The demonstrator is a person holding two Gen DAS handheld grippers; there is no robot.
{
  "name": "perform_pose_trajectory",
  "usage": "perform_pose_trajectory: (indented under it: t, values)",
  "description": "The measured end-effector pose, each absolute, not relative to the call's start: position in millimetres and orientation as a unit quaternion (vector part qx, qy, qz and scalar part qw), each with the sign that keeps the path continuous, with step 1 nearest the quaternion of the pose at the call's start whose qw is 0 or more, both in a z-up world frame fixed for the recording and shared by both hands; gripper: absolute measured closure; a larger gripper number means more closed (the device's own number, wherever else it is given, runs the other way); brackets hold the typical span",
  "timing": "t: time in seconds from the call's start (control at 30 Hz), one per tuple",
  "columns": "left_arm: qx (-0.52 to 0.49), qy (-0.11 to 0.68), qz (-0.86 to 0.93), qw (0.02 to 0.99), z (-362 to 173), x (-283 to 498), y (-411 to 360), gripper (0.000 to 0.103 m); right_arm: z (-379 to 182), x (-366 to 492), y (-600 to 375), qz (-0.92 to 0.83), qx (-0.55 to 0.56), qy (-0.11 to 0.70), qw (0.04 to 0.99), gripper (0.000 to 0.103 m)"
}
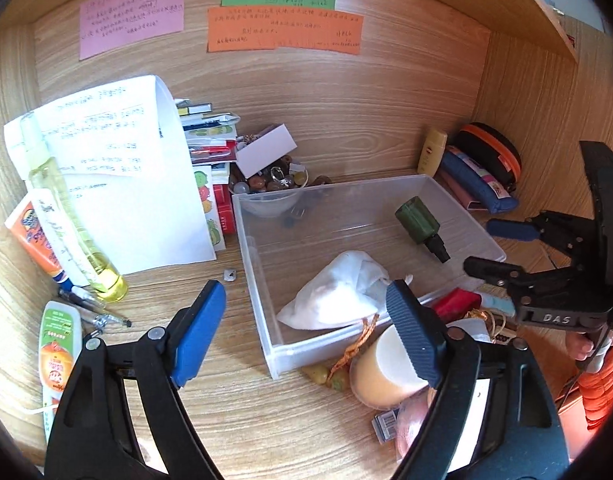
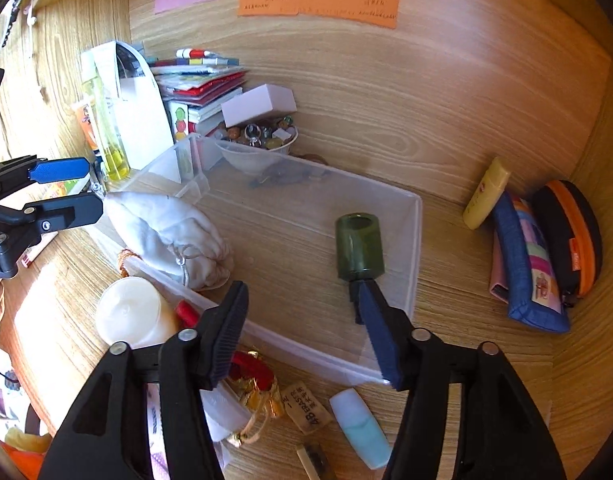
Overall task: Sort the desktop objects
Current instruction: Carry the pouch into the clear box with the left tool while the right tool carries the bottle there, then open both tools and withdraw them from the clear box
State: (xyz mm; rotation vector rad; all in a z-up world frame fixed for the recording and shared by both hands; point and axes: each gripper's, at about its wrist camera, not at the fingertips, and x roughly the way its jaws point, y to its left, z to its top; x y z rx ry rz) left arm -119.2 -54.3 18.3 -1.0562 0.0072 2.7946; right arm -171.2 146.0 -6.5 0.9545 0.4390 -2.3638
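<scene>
A clear plastic bin (image 1: 255, 256) (image 2: 417, 240) stands on the wooden desk. Inside it lie a white cloth pouch (image 1: 338, 296) (image 2: 166, 224) and a dark green bottle (image 1: 416, 220) (image 2: 358, 246) on its side. My left gripper (image 1: 306, 300) hangs open over the bin's near left corner, above the pouch, with nothing between its fingers. My right gripper (image 2: 302, 292) is open over the bin's near edge; its right finger covers the green bottle's cap, and nothing sits between the pads. Each gripper also shows in the other view: right gripper (image 1: 496, 250), left gripper (image 2: 90, 190).
Loose items lie in front of the bin: a cream jar (image 2: 134, 312), a red pouch (image 2: 250, 364), a light blue tube (image 2: 360, 426). Right: yellow bottle (image 2: 486, 194), blue pencil case (image 2: 526, 264), black-orange case (image 2: 574, 236). Left: spray bottle (image 1: 66, 208), papers, tubes, pens, bead bowl (image 1: 270, 188).
</scene>
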Motion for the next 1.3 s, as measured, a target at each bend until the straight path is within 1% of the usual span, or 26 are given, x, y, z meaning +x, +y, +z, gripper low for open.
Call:
perform_pose_trajectory:
  t: [0.03, 0.1, 0.17, 0.23, 0.27, 0.3, 0.63, 0.9, 1.13, 1.3]
  values:
    - [-0.351, 0.004, 0.933, 0.074, 18.4, -115.4, -54.4, 0.020, -3.5, -166.1, 149.4, -0.883, 0.348, 0.163, 0.271, 0.041]
    - [-0.352, 0.004, 0.933, 0.070, 16.9, -108.3, -55.3, 0.015, 1.1, -158.0, 154.8, -0.888, 0.337, 0.161, 0.268, 0.031]
    - [-0.356, 0.003, 0.932, 0.063, 13.8, -102.6, -56.3, 0.011, 5.6, -149.1, 162.4, -0.893, 0.327, 0.157, 0.267, 0.029]
    - [-0.360, 0.005, 0.931, 0.056, 9.9, -96.7, -57.9, 0.010, 8.2, -142.3, 170.4, -0.897, 0.322, 0.151, 0.264, 0.027]
    - [-0.364, 0.006, 0.930, 0.051, 7.1, -94.0, -58.0, 0.010, 9.0, -139.5, 174.7, -0.898, 0.321, 0.147, 0.262, 0.022]
    - [-0.369, 0.006, 0.928, 0.048, 3.7, -92.4, -58.7, 0.010, 9.2, -137.9, 177.9, -0.900, 0.320, 0.144, 0.260, 0.021]
    - [-0.419, 0.008, 0.908, 0.028, -37.2, -83.7, -57.6, 0.010, -3.1, -120.3, 214.2, -0.904, 0.333, 0.148, 0.224, 0.021]
    - [-0.448, 0.019, 0.894, 0.009, -62.9, -93.7, -50.1, 0.010, -30.2, -129.4, 237.4, -0.896, 0.367, 0.160, 0.193, 0.021]
    - [-0.456, 0.027, 0.890, 0.003, -71.2, -99.8, -40.5, 0.010, -50.5, -139.5, 256.4, -0.889, 0.390, 0.154, 0.186, 0.021]
    - [-0.450, 0.016, 0.893, -0.006, -73.4, -99.9, -40.4, 0.011, -62.9, -147.0, 260.3, -0.880, 0.404, 0.154, 0.196, 0.021]
